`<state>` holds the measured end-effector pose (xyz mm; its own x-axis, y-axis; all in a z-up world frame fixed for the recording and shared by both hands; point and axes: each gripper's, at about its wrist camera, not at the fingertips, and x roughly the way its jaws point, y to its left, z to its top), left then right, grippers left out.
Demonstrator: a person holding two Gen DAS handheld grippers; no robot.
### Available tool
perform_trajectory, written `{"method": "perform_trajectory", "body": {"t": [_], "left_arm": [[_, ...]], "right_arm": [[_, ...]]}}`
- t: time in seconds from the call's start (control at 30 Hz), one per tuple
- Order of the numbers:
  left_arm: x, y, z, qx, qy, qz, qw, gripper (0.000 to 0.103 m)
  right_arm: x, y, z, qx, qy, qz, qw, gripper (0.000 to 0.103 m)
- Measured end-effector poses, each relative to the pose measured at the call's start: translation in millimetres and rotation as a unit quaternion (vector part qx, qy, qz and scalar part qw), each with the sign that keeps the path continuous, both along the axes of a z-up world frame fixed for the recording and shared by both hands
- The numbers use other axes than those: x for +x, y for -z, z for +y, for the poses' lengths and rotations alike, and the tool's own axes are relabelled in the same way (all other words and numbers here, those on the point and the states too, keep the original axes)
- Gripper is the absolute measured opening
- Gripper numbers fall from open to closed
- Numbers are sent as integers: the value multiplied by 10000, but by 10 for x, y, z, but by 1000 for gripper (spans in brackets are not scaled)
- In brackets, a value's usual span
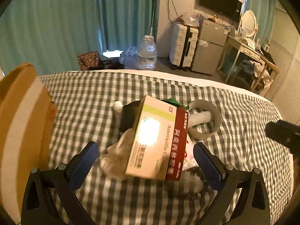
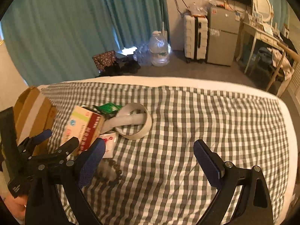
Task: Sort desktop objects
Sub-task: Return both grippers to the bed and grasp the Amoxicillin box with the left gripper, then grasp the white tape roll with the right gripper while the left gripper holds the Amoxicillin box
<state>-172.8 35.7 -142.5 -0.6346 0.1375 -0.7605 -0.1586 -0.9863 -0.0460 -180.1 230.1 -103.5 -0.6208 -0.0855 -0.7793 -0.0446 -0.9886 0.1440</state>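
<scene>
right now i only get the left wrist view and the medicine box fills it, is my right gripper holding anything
Observer: No. The right gripper has its fingers wide open over bare checked sheet, with nothing between them.
Operator: anything hidden near that box
Observer: A string of dark beads lies on the sheet on the near side of the medicine box, close to the right gripper's left finger.
Operator: and the cardboard box
Observer: The cardboard box stands left of the pile, and its top flaps look open.
</scene>
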Motion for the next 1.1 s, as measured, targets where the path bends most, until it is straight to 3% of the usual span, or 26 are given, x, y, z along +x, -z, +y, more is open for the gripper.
{"method": "perform_trajectory", "body": {"t": [0.13,0.23,0.37,0.47,0.63,0.8,0.93,1.1], "left_arm": [[-72,111,95,-130,148,-9,9998,103],[-68,177,217,-505,385,83,9979,103],[-79,311,423,-1255,686,279,9893,103],[-91,367,478,-1456,830,311,9854,101],[-180,392,359,-1137,822,29,9901,78],[-258,373,180,-651,618,-153,9958,78],[-231,357,116,-743,602,-177,9953,78],[-182,302,46,-699,476,-204,9962,78]], "right_arm": [[-199,274,10,-2,10,-333,9994,95],[-303,418,-56,138,-217,-441,9987,95],[-417,566,-203,404,-600,-450,9964,95],[-480,647,-286,523,-778,-366,9949,95],[-674,805,-310,331,-771,-400,9957,95],[-763,896,-304,119,-788,-464,9957,96],[-768,864,-378,31,-986,-518,9938,96],[-830,946,-468,340,-1062,-557,9922,96]]}}
